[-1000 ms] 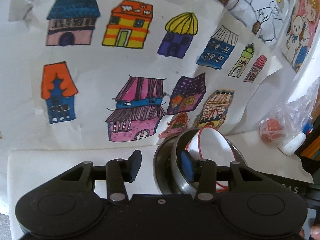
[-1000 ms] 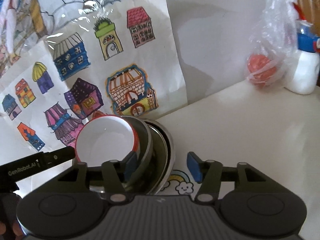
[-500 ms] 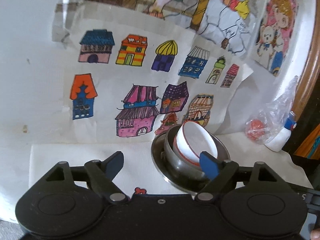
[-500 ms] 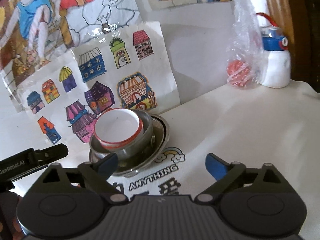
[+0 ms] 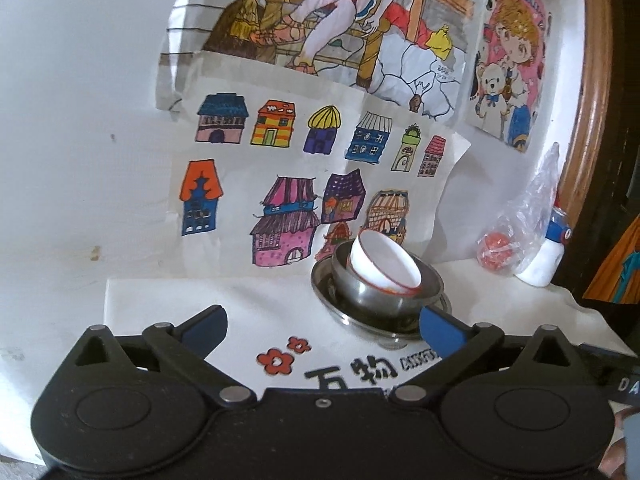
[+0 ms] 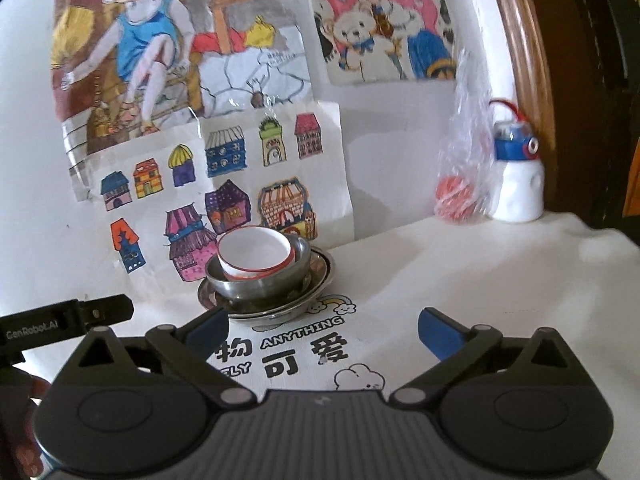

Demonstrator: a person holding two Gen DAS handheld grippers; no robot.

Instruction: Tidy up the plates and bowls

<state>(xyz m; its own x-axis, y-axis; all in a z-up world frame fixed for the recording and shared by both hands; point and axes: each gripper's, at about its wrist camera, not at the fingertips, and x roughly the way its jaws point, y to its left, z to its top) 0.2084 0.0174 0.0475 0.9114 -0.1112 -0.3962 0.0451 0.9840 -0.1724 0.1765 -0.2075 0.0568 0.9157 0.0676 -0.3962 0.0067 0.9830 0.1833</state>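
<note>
A white bowl with a red rim (image 5: pixel 386 266) (image 6: pixel 256 254) sits tilted inside a steel bowl (image 5: pixel 380 296) (image 6: pixel 260 286), which stands on a steel plate (image 5: pixel 394 330) (image 6: pixel 316 280) against the back wall. My left gripper (image 5: pixel 322 326) is open and empty, pulled back in front and left of the stack. My right gripper (image 6: pixel 322 326) is open and empty, in front and right of the stack. Neither touches the dishes.
The table has a white cloth (image 6: pixel 460 272) with printed letters and clouds. A clear bag with a red ball (image 6: pixel 456 196) and a white bottle with a blue cap (image 6: pixel 516 184) stand at the back right. Drawings (image 5: pixel 288 168) cover the wall. A wooden frame (image 6: pixel 520 60) is on the right.
Both grippers have opened wide and drawn back from the stack. The stack of bowls and plate now stands farther away in both views.
</note>
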